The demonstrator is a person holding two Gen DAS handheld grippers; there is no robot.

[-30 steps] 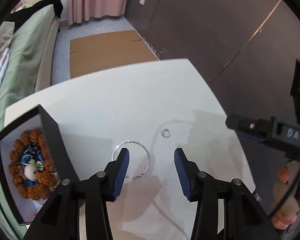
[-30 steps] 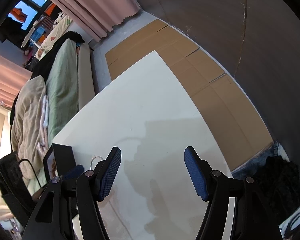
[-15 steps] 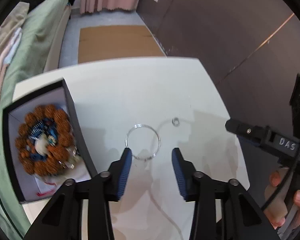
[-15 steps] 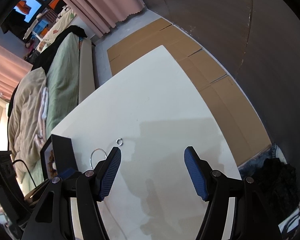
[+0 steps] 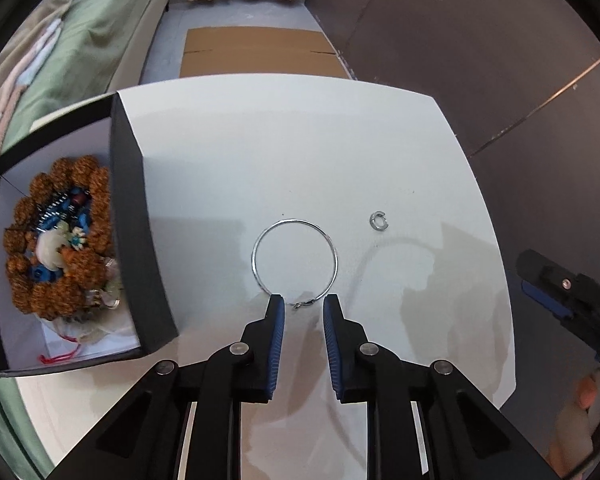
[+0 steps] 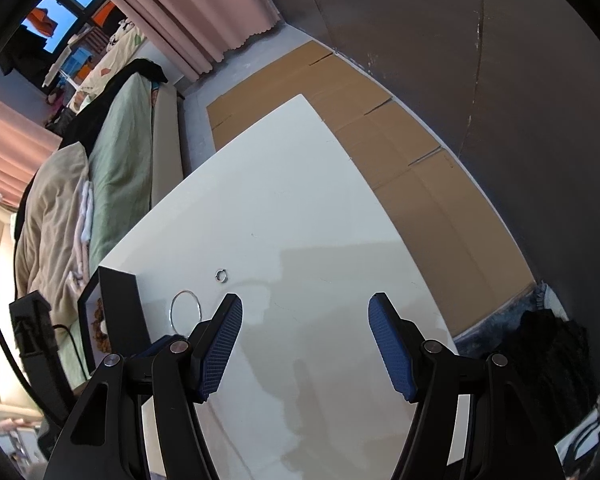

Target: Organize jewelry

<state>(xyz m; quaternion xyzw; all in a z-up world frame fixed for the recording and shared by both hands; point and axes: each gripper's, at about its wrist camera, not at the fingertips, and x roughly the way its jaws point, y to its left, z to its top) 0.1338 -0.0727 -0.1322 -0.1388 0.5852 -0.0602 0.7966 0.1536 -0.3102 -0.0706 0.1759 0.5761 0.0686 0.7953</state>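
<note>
Your left gripper (image 5: 303,307) sits low over the table (image 5: 300,152), fingers narrowly apart, bracketing the clasp end of the bangle (image 5: 295,261). The wire lies flat, nothing clamped yet. A small ring (image 5: 379,221) rests to its right, well apart. The box (image 5: 140,216) stands at left, open, a bead bracelet (image 5: 60,240) already inside. Your right gripper (image 6: 305,316) hangs wide apart and empty over bare table.

Risks, as judged:
- Thin wire flat on a hard top: pads may close above it and miss, or flick it away.
- Clasp is off-centre toward the left finger; a closing pinch may push it rather than trap it.
- Held by one edge, the hoop could swing and catch the box wall on transfer.
</note>
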